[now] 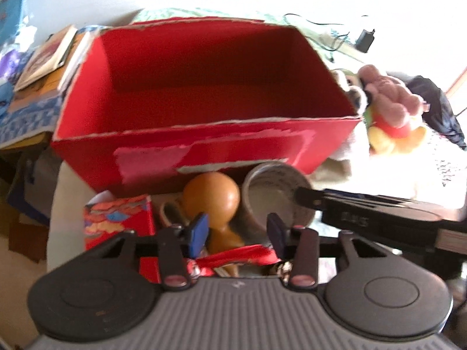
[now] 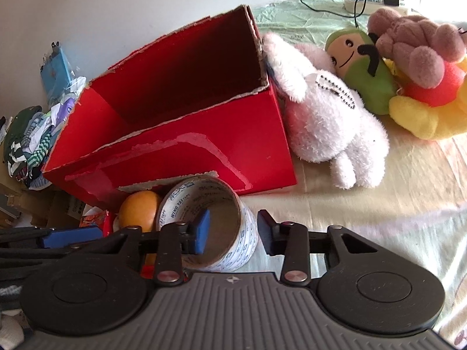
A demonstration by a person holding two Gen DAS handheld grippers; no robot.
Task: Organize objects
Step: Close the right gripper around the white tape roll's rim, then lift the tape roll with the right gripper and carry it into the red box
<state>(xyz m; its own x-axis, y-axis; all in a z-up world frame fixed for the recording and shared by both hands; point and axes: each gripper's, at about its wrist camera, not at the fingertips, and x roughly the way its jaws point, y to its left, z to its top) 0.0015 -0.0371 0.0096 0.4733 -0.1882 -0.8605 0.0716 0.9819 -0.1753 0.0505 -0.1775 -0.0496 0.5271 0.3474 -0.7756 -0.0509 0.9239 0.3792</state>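
right gripper (image 2: pixel 233 230) straddles tape roll (image 2: pixel 208 221) wall, parted.

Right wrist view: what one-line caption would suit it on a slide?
Open right gripper straddling the wall of a tape roll before an empty red box, plush toys beside it.

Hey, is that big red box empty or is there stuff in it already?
Empty, as far as shown. The left wrist view looks into the red box and shows only bare red walls and floor; the nearest inside edge is hidden.

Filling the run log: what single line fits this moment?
left gripper: open, by gourd | right gripper: open, straddling tape roll wall | red box: empty
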